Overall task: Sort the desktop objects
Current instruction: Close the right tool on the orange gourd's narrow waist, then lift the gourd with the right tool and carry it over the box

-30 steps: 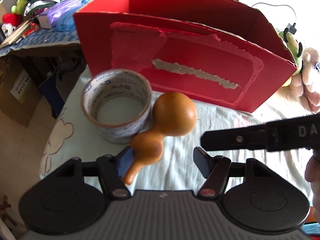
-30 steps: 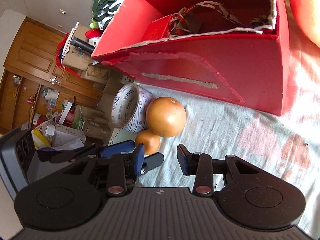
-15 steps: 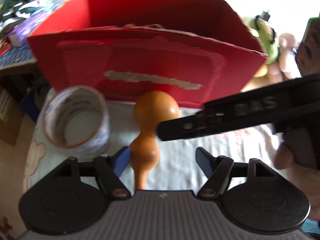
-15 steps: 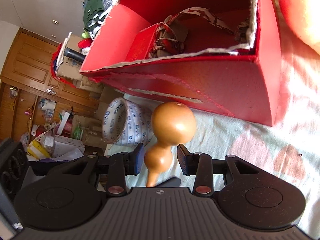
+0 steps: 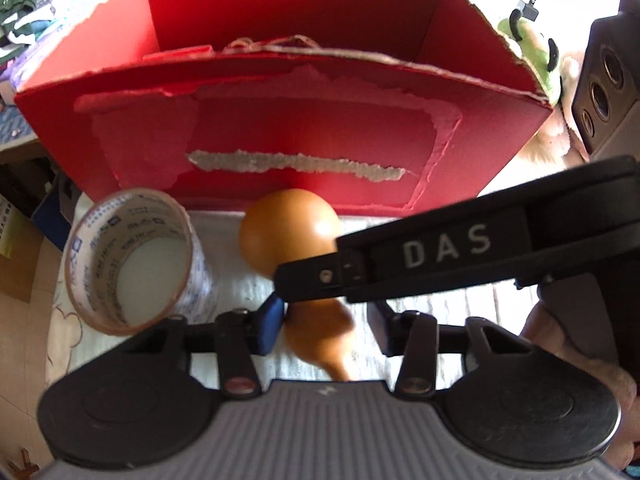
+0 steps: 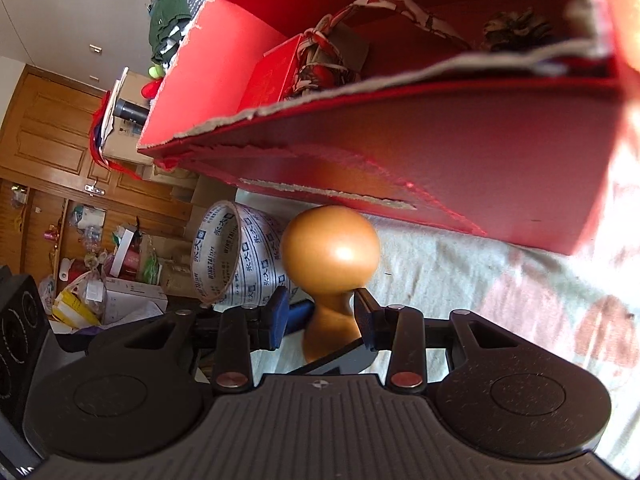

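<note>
We have the gourd [image 6: 330, 254] on the cloth at 6 o'clock of the red box [image 6: 460, 152], tape roll [image 6: 232, 256] at its 9. Right gripper [image 6: 318, 316] sits narrow around the waist, contact unclear. Left gripper [image 5: 326, 326] is wide around the small bulb. Gourd looks light, hard, smooth and slippery; we judge the waist the safest grip.

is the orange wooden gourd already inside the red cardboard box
No, the orange wooden gourd sits on the cloth in front of the red cardboard box, its neck between the right gripper fingers.
</note>
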Tool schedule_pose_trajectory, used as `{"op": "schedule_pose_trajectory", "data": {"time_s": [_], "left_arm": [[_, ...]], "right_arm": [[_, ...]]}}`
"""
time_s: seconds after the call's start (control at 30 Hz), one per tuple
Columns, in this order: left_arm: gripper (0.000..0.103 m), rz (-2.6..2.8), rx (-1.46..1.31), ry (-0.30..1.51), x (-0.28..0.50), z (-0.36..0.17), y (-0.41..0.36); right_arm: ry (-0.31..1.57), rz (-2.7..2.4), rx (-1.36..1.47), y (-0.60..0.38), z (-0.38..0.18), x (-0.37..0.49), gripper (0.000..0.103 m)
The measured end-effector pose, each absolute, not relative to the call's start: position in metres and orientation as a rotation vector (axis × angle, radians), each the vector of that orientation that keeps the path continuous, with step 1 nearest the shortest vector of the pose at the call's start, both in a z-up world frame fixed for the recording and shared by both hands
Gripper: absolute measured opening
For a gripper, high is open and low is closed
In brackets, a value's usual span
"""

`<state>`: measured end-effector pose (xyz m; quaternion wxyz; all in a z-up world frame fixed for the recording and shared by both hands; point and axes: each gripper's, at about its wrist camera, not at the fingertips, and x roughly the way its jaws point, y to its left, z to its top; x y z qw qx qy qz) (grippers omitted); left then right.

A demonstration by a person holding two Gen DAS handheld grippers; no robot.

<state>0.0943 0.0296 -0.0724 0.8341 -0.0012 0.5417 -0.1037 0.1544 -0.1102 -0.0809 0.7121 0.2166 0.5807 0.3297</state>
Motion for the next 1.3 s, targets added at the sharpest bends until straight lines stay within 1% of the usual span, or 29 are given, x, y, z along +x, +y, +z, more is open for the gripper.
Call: {"op": "schedule_pose_trajectory", "data": {"time_s": [0.1, 0.37, 0.53, 0.73, 0.97, 1.1, 1.17, 1.3], "left_arm": [[0.042, -0.216, 0.006, 1.164, 0.096, -0.078, 0.028], [0.042, -0.244, 0.015, 1.161, 0.092, -0.076, 0.024], [0.042, -0.310, 0.055, 1.149, 0.082, -0.068, 0.004], [0.042, -0.415, 0.116, 1.144, 0.067, -0.064, -0.034], [0.042, -0.538, 0.180, 1.117, 0.055, -0.059, -0.089], [0.042, -0.596, 0.210, 1.075, 0.050, -0.051, -0.113], [0.042, -0.618, 0.219, 1.043, 0.054, -0.039, -0.137], [0.042, -0.655, 0.217, 0.974, 0.070, -0.014, -0.146]], "right_arm": [[1.293, 0.729, 0.477, -0.107, -0.084, 0.155, 0.041], [1.314, 0.726, 0.490, -0.125, -0.081, 0.159, 0.037], [1.330, 0.705, 0.508, -0.153, -0.077, 0.155, 0.030], [1.327, 0.646, 0.565, -0.196, -0.075, 0.139, 0.029], [1.275, 0.540, 0.637, -0.252, -0.067, 0.120, 0.029], [1.210, 0.499, 0.666, -0.281, -0.054, 0.114, 0.029], [1.170, 0.487, 0.679, -0.290, -0.044, 0.113, 0.029], [1.083, 0.463, 0.686, -0.291, -0.016, 0.116, 0.029]]}}
